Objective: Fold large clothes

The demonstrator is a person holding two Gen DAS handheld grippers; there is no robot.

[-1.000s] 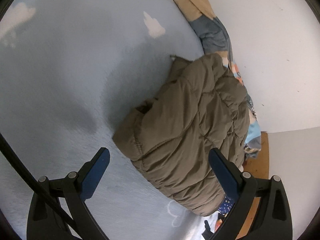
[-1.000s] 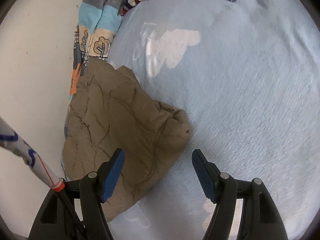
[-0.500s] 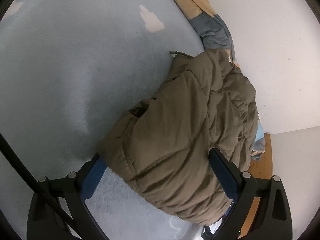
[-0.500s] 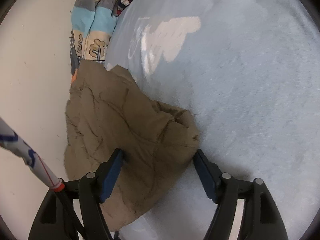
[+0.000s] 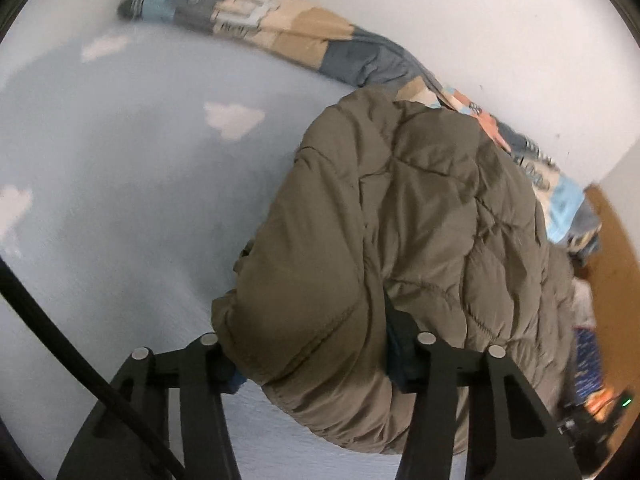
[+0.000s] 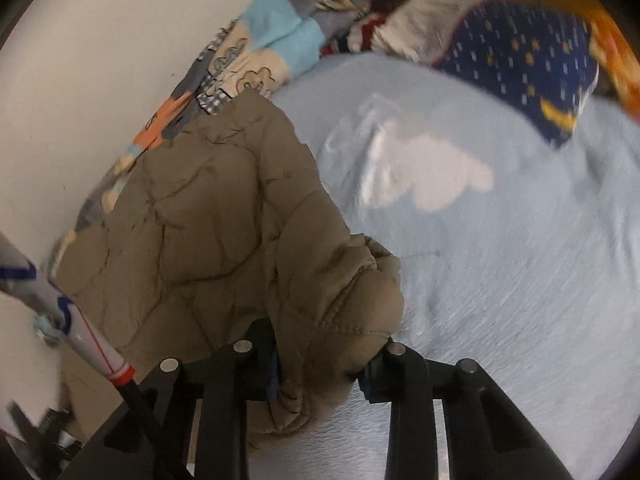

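Left wrist view: left gripper (image 5: 316, 356) is closing on the olive quilted jacket (image 5: 400, 248), padding bunching between its jaws.
Right wrist view: right gripper (image 6: 320, 364) is closing too, pinching a jacket edge (image 6: 340, 320); the garment is lying on the pale blue sheet (image 6: 520, 280) beside the wall (image 6: 80, 80) and patterned blanket (image 6: 276, 40).

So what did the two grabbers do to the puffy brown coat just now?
Both closed in on the brown coat. A second ago the left gripper and right gripper hung wide open just short of it; now their jaws are closing with a bunched end of the coat between them, and it looks lifted slightly. The blue sheet and patchwork blanket stayed put.
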